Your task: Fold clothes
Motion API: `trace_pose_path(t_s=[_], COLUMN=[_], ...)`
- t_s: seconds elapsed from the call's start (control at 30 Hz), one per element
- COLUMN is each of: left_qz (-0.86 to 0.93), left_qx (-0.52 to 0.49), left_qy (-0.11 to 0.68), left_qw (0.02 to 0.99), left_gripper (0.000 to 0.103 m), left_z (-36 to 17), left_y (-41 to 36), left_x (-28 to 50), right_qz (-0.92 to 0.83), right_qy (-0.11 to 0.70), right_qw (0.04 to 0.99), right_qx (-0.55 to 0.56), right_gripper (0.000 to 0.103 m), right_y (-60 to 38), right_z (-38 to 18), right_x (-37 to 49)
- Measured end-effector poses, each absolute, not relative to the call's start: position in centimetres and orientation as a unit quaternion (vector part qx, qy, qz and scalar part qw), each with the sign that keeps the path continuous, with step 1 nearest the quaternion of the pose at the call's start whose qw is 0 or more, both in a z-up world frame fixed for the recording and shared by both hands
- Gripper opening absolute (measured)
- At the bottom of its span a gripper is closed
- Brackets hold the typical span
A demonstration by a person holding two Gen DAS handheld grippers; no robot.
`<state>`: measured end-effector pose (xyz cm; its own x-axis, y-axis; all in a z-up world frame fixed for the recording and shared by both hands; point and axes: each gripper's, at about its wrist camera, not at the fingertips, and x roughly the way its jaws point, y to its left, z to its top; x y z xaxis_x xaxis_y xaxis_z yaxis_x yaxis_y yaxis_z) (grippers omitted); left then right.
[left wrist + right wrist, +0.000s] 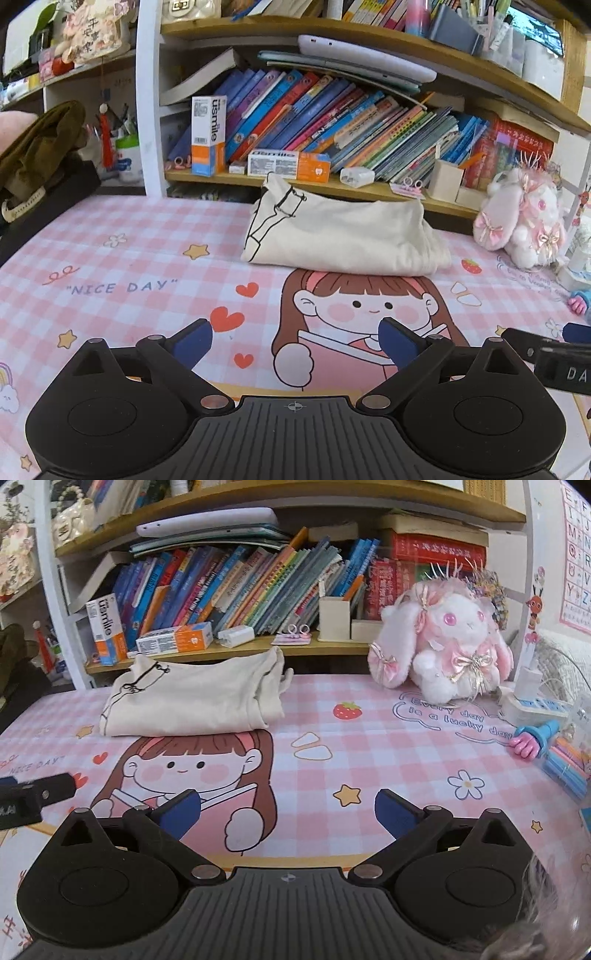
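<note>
well beyond both grippers' spread fingers (192, 343) lies the folded garment (343, 236).

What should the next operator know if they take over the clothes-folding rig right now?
Left gripper: open, nothing between the fingers.
Right gripper: open, also holding nothing.
Cream garment: lies folded in a compact stack at the back of the pink checked mat, just in front of the bookshelf, clear of both grippers.
Done: this piece looks folded.
Left: no other garment on the mat; an olive-brown cloth sits off to the left, possibly next.
</note>
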<state>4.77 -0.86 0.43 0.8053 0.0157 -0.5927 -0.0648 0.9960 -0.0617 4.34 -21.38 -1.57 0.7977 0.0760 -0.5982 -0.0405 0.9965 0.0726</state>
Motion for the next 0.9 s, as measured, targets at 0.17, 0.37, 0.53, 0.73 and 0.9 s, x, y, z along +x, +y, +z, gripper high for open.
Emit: trace_pose_path(t_s=[0.17,0.37,0.53,0.73,0.9], left_qz=[0.018,0.012,0.008,0.007,0.004], left_qx=[-0.026,-0.025,-0.024,-0.02,-0.021], left_qy=[0.31,0.308,0.308,0.312,0.315], left_qw=[0.95,0.951,0.951,0.95,0.949], left_gripper=[0.098,0.098,0.098,0.098,0.098], left_z=[0.6,0.85,0.9,0.9,0.91], left_y=[-1.19,-1.42,-1.6,-1.66,-1.61], left_x=[4.44,4.25,4.25,4.17,4.09], right_qz=[0.035,0.031,0.028,0.026,0.029], right_qy=[0.311,0.308,0.311,0.312,0.314], right_qw=[0.949,0.951,0.949,0.949,0.948], right_qx=[0.025,0.028,0.036,0.039,0.039], right_gripper=[0.102,0.102,0.103,0.103,0.103], right_y=[-21.25,-21.57,-21.93,-22.1,-21.98], right_z=[-1.2,-0.89,-0.74,-0.71,-0.64], right_x=[3.95,3.7,3.58,3.45,3.3])
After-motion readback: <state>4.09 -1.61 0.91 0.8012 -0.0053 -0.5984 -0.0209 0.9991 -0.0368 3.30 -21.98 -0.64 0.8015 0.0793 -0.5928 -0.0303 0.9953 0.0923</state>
